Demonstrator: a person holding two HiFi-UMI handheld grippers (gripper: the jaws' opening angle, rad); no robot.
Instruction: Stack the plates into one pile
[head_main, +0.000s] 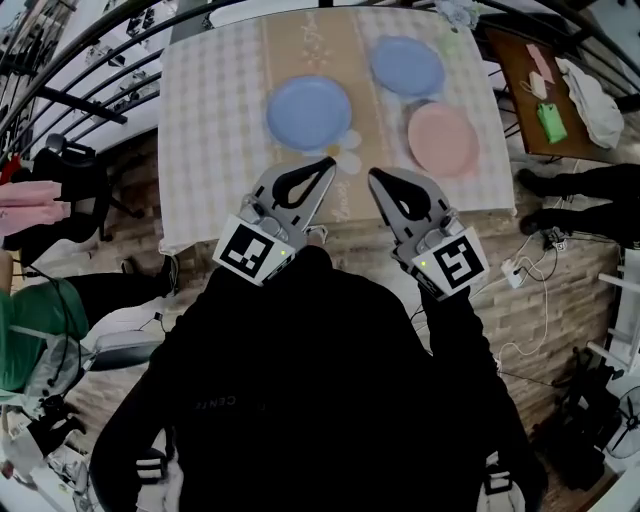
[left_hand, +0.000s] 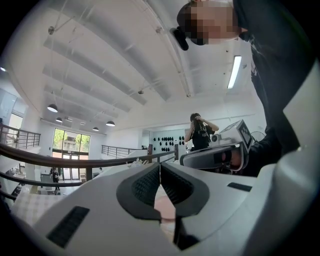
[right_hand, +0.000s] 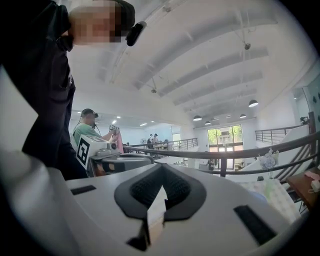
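The left tool (head_main: 327, 163) is in the middle of the head view, a little to the left. It is held up in front of the person's dark top. In the left gripper view its dark pads (left_hand: 145, 187) are pressed together at the tips, and it holds nothing.

Just to its right is the right tool (head_main: 375, 177). Its pads (right_hand: 140, 192) are pressed tight together too, with nothing in them.

Both tools point up the frame toward the counter (head_main: 210, 120). The counter has a checked cloth on it and fills the top middle of the head view.

Three plates lie flat on the cloth. The first blue plate (head_main: 308, 112) is in the upper middle, just above the left tool. The second blue plate (head_main: 408, 66) is further right and higher up. The pink plate (head_main: 443, 138) lies just below that one, near the counter's right edge.
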